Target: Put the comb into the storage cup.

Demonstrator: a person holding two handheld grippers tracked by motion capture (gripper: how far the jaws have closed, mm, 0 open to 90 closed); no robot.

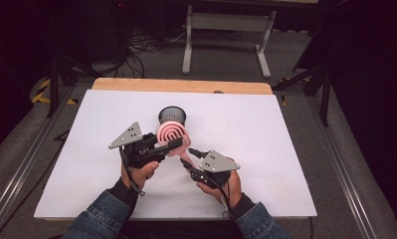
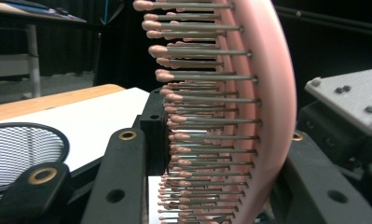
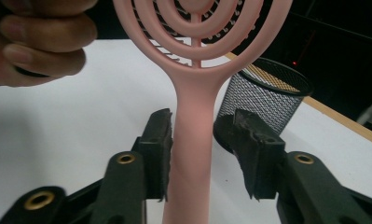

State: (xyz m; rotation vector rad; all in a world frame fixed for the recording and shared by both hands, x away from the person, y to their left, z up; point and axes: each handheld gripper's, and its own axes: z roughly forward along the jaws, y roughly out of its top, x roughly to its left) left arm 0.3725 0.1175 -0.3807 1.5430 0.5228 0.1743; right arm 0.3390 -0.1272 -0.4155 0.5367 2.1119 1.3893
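- Between the jaws of the left gripper (image 1: 172, 144), the round head of the pink hairbrush (image 1: 172, 134) is clamped: in the left gripper view one jaw bears on the bristle side and the other on the smooth pink back (image 2: 272, 112), the brush standing on edge with its rows of tipped bristles (image 2: 197, 98) pointing toward nine o'clock.
- At the right gripper (image 3: 202, 149), the jaws stand narrowly apart around the brush handle (image 3: 190, 154); the pad (image 3: 158, 149) at nine o'clock lies against the handle, while the pad at three o'clock stands clear of it with a gap showing, so this gripper has no grip.
- Seen from the high view, the brush is lifted above the white tabletop (image 1: 265, 129) near its middle, head toward twelve o'clock and handle slanting down toward five o'clock, where the right gripper (image 1: 188, 163) meets it.
- Just beyond the brush head, at twelve o'clock from it, stands a black mesh cup (image 1: 172, 116), upright and open-topped; in the right gripper view it sits at two o'clock behind the handle (image 3: 263, 98).
- Both hands come in from six o'clock in denim sleeves (image 1: 104, 214); the left hand's fingers (image 3: 39, 42) curl at ten o'clock in the right gripper view.
- Past the white surface, a strip of wooden table edge (image 1: 181, 85) runs along twelve o'clock.
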